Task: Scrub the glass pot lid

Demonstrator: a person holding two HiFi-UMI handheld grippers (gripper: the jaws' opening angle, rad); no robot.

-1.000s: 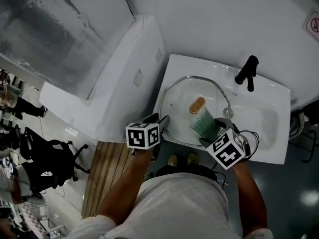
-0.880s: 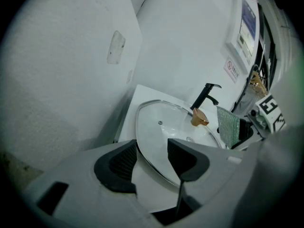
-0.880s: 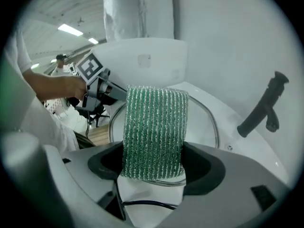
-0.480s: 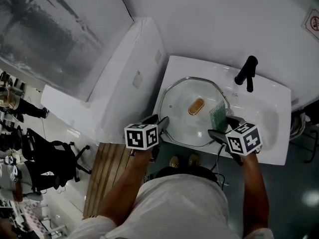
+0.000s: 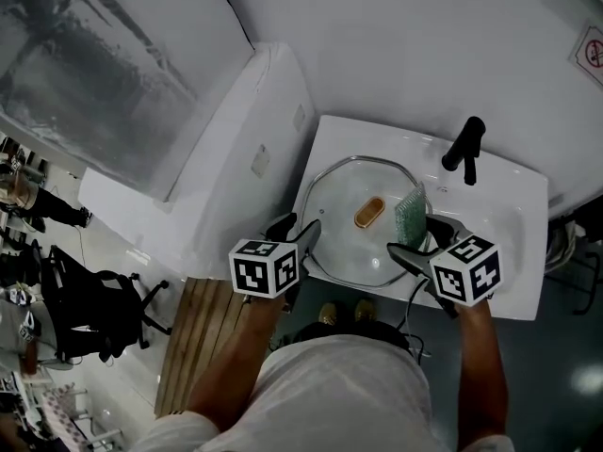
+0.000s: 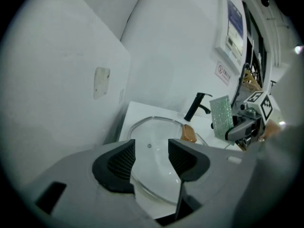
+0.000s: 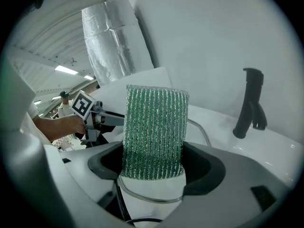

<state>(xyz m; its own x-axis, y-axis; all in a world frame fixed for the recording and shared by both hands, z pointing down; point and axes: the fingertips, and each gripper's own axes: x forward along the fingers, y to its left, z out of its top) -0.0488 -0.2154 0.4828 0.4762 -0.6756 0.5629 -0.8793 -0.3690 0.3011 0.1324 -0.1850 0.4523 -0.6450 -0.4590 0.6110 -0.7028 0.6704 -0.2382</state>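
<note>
Sink: white, glossy and rectangular, with rounded corners.
Glass pot lid: a clear, shallow dome edged by a thin metal rim. It lies in the left part of the sink and fills most of the bowl there.
Knob: amber, oval and smooth, at the lid's centre.
Scrub pad: a green rectangle of glittery ribbed mesh, standing upright over the right side of the lid.
Right gripper: its jaws are clenched on the lower end of the scrub pad, near the sink's front edge.
Left gripper: its ribbed black jaws stand apart and grasp nothing. They sit at the lid's rim by the sink's front-left corner, and the glass shows through the gap.
Faucet: matte black and slender, at the sink's back edge, to the right of the lid.
</note>
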